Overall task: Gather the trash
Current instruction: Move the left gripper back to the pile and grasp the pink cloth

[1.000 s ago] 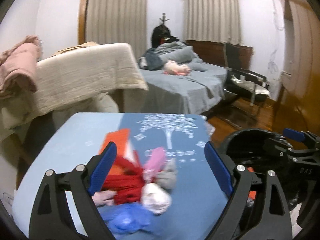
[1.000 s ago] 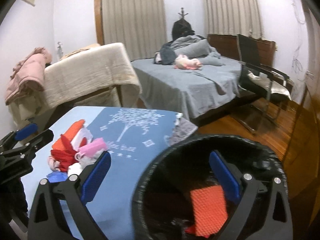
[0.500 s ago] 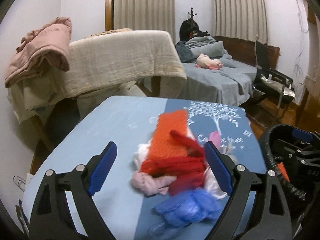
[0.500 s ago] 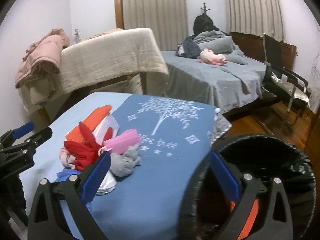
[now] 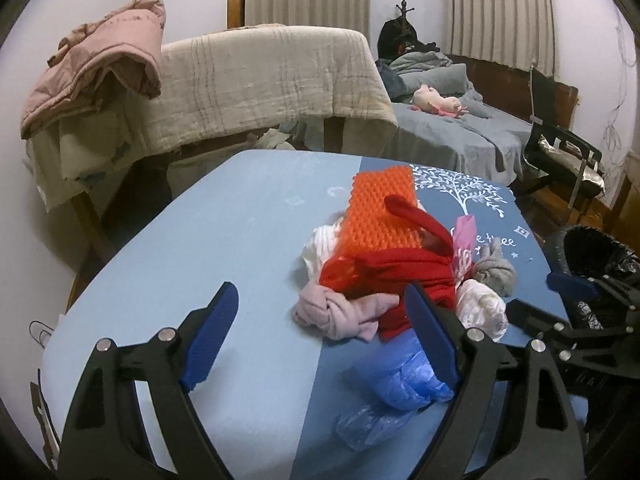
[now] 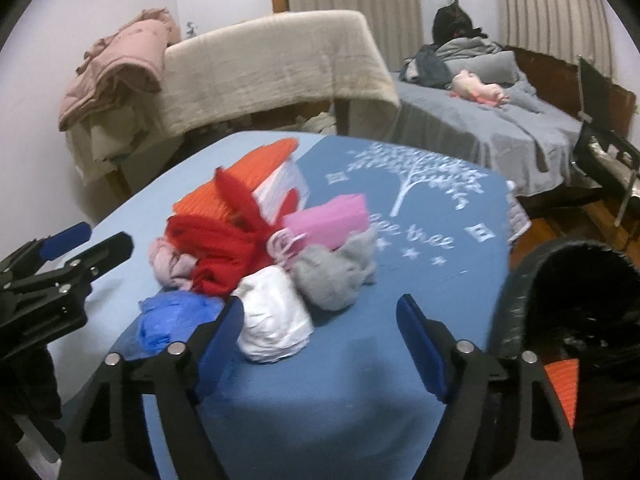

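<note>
A heap of trash lies on the blue table (image 5: 224, 240): an orange ribbed pad (image 5: 380, 208), red cloth (image 5: 400, 276), a pale pink knotted rag (image 5: 340, 312), a blue plastic bag (image 5: 404, 376), a white crumpled bag (image 6: 276, 316), a grey rag (image 6: 336, 272) and a pink packet (image 6: 328, 220). My left gripper (image 5: 320, 336) is open and empty, just in front of the pink rag. My right gripper (image 6: 320, 340) is open and empty, beside the white bag. A black bin (image 6: 580, 300) stands at the table's right edge with an orange piece (image 6: 560, 388) inside.
A beige blanket (image 5: 260, 80) drapes over furniture behind the table, with a pink jacket (image 5: 100, 64) on its left. A grey bed (image 5: 460, 128) and a black chair (image 5: 560, 148) stand at the back right. The right gripper's body (image 5: 568, 320) shows at the left view's right side.
Both grippers have swung left, away from the bin and toward the trash heap. The heap now sits nearer and more central in both views. Both jaws stayed open.
</note>
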`<state>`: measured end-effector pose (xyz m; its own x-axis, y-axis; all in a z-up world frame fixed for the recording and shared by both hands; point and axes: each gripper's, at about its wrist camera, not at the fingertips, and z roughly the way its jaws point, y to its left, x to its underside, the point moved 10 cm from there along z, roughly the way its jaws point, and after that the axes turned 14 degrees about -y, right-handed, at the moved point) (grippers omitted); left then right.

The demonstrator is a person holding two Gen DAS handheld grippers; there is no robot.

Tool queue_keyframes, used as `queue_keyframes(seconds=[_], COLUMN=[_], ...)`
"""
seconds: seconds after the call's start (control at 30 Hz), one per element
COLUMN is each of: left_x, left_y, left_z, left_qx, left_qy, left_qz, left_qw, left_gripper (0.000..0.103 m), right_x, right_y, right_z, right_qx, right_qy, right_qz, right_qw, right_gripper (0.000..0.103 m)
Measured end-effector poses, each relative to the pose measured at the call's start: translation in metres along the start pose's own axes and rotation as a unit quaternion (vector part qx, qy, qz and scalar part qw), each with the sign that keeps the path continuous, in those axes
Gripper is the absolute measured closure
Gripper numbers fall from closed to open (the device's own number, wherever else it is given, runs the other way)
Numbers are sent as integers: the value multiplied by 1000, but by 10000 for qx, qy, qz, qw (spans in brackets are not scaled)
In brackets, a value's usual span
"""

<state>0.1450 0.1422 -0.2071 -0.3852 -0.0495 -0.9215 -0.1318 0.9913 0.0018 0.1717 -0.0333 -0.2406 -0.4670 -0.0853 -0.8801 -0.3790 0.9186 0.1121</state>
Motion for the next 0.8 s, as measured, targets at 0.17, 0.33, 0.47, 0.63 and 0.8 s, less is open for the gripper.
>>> queue_keyframes(seconds=[0.17,0.33,0.47,0.63,0.8], left_x=[6,11,15,19,24], left_y=[6,7,6,4,-1], left_z=[3,8,14,26,38], left_qx=[-9,-11,23,70,177], left_qy=[72,167,247,339,479], left_qz=[-37,-67,-64,-58,-76], left_qw=[10000,9998,9997,9994,9987], left_gripper=[23,24,26,31,36], right_x=[12,25,26,17,14], right_y=[16,26,29,24,20], right_z=[14,26,24,16,14], right_qx=[-209,-494,-555,-505,-484], right_qy=[227,521,544,415,420], right_qz=[-70,28,-2,-52,-64], right_qw=[9995,9974,9970,9978,9979], right_gripper=[44,62,66,66,66])
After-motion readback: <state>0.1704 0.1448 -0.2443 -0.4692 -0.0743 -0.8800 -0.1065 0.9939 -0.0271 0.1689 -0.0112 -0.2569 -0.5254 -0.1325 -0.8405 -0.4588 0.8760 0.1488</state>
